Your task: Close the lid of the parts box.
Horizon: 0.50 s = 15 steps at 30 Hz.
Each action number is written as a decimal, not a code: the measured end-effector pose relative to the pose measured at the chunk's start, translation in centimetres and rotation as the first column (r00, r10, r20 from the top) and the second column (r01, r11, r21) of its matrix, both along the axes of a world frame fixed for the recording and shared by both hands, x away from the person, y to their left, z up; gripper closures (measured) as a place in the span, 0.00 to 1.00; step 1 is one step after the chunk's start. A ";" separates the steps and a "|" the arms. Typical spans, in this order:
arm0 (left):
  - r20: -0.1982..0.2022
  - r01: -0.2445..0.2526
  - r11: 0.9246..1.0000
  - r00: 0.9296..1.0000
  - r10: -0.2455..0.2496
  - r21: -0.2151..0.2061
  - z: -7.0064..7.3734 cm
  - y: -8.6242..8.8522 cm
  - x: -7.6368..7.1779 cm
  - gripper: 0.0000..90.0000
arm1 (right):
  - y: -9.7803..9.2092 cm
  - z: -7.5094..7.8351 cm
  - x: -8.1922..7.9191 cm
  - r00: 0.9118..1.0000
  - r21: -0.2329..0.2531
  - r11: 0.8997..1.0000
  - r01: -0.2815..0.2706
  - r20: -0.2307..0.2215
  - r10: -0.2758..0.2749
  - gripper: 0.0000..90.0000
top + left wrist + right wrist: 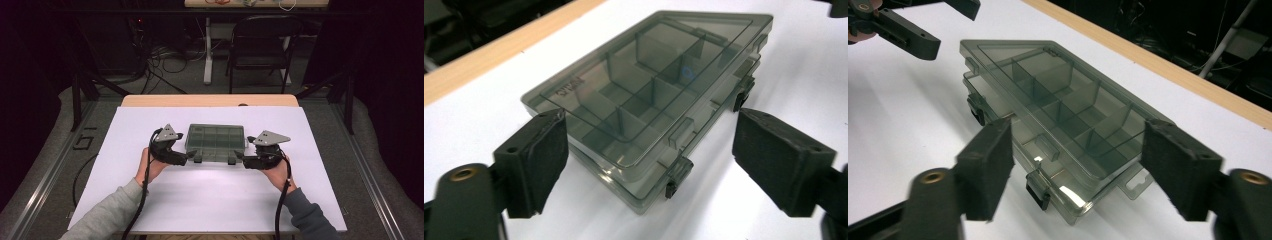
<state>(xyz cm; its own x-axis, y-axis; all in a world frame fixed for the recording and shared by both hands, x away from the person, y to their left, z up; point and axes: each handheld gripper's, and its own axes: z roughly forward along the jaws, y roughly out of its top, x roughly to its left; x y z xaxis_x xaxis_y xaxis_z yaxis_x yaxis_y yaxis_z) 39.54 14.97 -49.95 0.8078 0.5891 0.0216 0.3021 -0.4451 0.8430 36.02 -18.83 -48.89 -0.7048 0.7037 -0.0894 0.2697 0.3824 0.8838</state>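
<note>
Straddling the near corners of a smoky compartment box (215,142), the left gripper (649,165) and right gripper (1075,172) both stand spread, one pad of the left touching the box's corner. Embossed lettering on the lid (569,90) is too faint to read. Two dark latches (676,176) face the person. Beyond the box, white tabletop (210,195) runs clear to its wooden edge (1158,55).

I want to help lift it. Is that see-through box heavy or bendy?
Probably light: the compartment box looks empty inside. Likely stiff, since it is hard, smooth plastic, so it might slip between the pads. Its lid seems slightly raised, so it could flap.
</note>
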 end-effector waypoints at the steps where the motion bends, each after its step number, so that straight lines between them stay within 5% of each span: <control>1: 0.012 -0.006 1.000 1.000 0.006 0.001 0.2 0.2 -0.3 0.14 | -0.1 0.1 -0.2 1.000 0.006 1.000 0.003 0.009 -0.003 0.28; 15: 0.107 -0.049 0.999 0.993 0.049 -0.009 1.1 2.4 -4.4 0.00 | -1.8 0.8 -3.8 0.998 0.061 0.998 -0.005 0.065 0.001 0.12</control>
